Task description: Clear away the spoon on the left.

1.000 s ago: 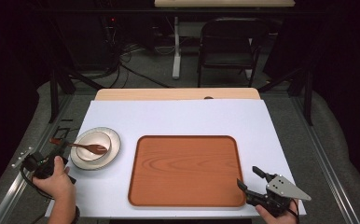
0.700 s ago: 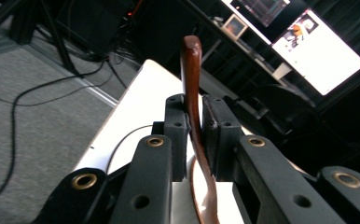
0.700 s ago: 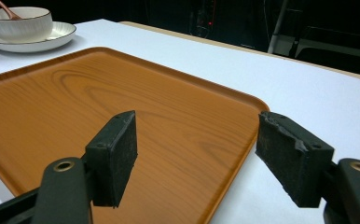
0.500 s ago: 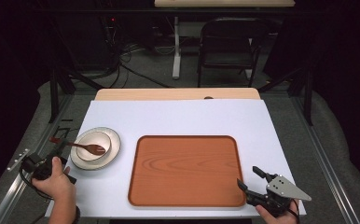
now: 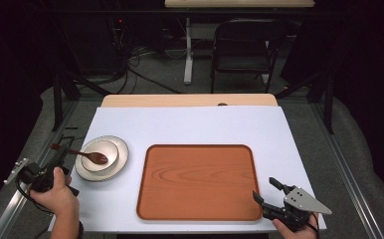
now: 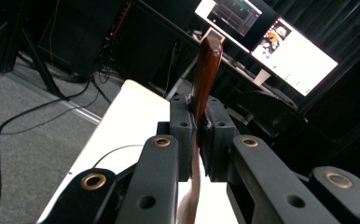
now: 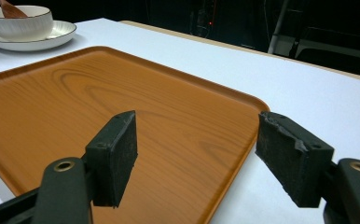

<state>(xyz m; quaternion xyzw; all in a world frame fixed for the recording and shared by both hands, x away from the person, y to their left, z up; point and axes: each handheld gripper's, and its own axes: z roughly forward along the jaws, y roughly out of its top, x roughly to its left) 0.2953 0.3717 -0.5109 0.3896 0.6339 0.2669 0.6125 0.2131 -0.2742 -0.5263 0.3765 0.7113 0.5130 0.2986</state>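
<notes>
I hold the left tongs [image 5: 60,160] low at the near left edge of the surface [image 5: 190,124], jaws clamped on the handle of the wooden spoon [image 5: 88,156], whose head lies ahead of them in the bowl [image 5: 105,149] on the plate [image 5: 123,152]. My right tongs [image 5: 265,190] rest with jaws spread apart, straddling the near right corner of the tray [image 5: 200,179]. Against the earlier frames, the spoon has moved slightly; the right tongs are unchanged.
</notes>
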